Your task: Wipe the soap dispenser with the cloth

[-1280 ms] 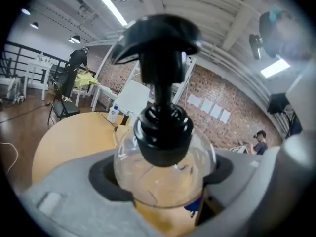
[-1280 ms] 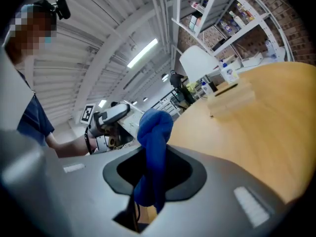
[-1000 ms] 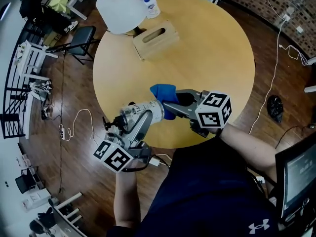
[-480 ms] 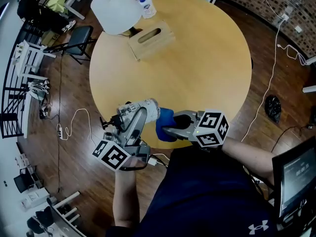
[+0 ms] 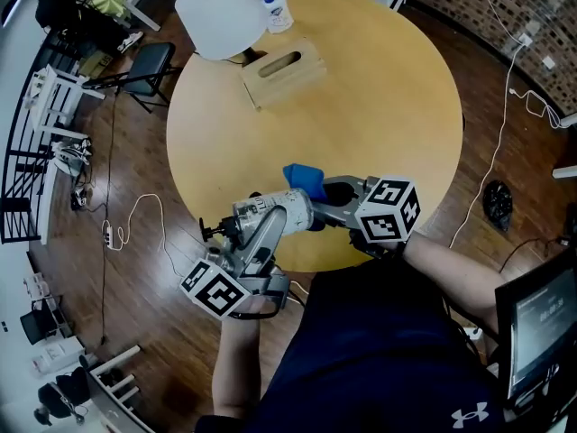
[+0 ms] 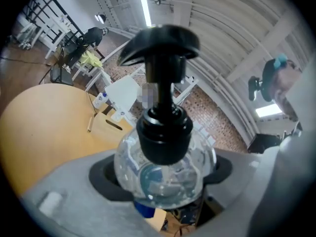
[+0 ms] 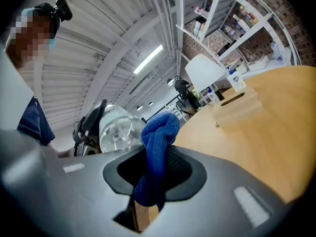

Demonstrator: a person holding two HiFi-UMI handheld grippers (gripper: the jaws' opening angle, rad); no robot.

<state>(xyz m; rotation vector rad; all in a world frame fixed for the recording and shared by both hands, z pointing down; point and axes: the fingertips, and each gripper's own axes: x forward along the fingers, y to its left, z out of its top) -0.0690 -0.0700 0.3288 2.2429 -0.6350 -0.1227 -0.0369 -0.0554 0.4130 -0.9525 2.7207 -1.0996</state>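
Note:
A clear soap dispenser with a black pump is held lying about level over the table's near edge. My left gripper is shut on its round body. In the left gripper view the dispenser sits between the jaws with its pump pointing away. My right gripper is shut on a bunched blue cloth, which lies against the bottle's bottom end. The right gripper view shows the cloth sticking out of the jaws beside the bottle.
On the far side of the round wooden table lie a wooden tissue box, a white lampshade and a second pump bottle. A chair and cables stand on the floor to the left.
The right gripper swept the cloth from the bottle's far side down to its near side, then back up to the far side. The left gripper rolled the dispenser a little.

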